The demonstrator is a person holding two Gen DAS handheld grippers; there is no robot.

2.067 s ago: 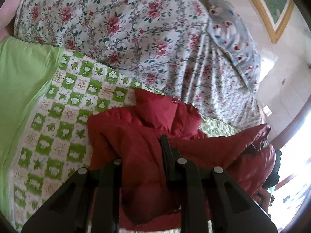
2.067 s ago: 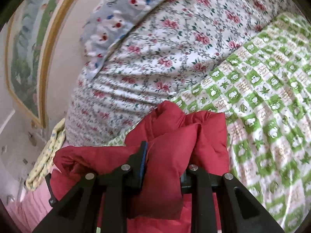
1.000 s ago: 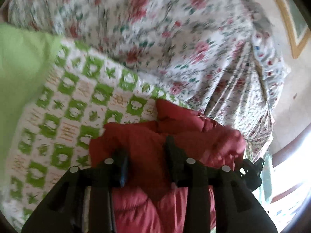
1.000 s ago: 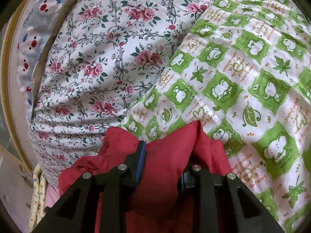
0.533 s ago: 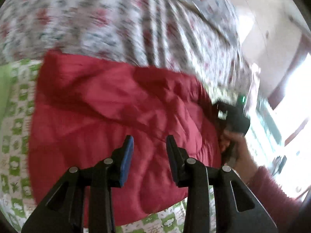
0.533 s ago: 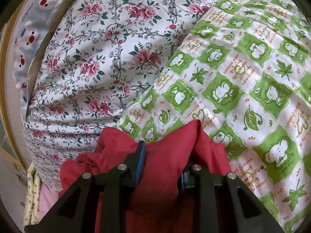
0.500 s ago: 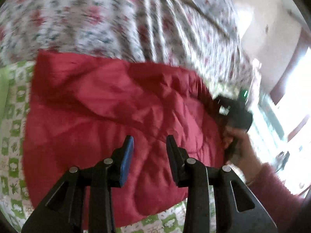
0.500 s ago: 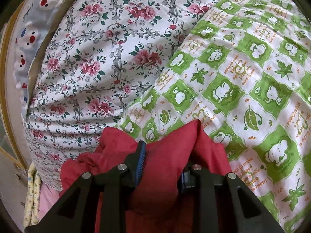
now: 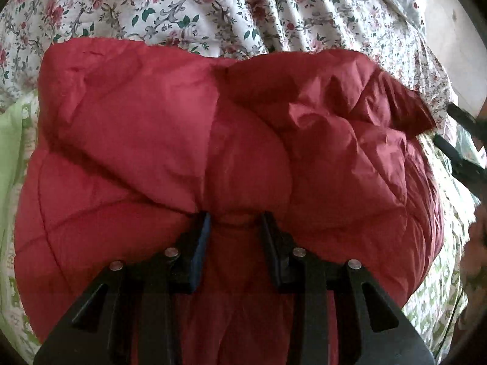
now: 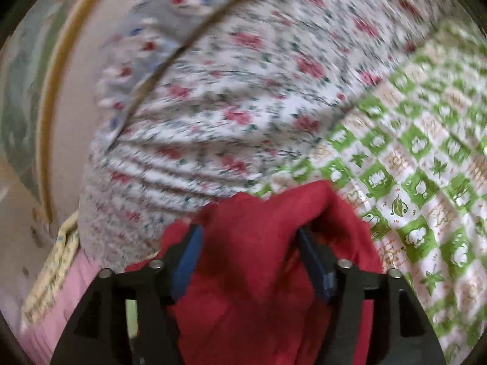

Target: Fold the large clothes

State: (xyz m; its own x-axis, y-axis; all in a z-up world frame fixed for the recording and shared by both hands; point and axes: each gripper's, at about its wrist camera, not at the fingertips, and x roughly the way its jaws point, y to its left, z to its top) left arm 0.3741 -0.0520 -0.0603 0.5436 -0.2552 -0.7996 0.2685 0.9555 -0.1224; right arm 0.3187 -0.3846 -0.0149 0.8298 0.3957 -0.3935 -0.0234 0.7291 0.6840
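A red quilted jacket (image 9: 237,127) lies folded in a puffy bundle on the green-and-white checked blanket (image 10: 426,176). My left gripper (image 9: 236,222) is pressed down into the jacket, its jaws parted with a hump of red fabric bulging between them. My right gripper (image 10: 248,237) has its jaws spread wider around a fold of the same jacket (image 10: 261,243), at the bundle's edge near the floral cover. The right gripper's black fingers (image 9: 456,152) show at the right edge of the left wrist view.
A floral bed cover (image 9: 213,9) rises behind the jacket. A light green cloth (image 9: 9,140) lies at the left. A pillow (image 10: 143,30) and a framed picture (image 10: 27,60) sit at the far left of the right wrist view.
The jacket has been laid down folded. My left gripper opened and now presses into the bundle. My right gripper's jaws have widened and it is moving; its view is blurred.
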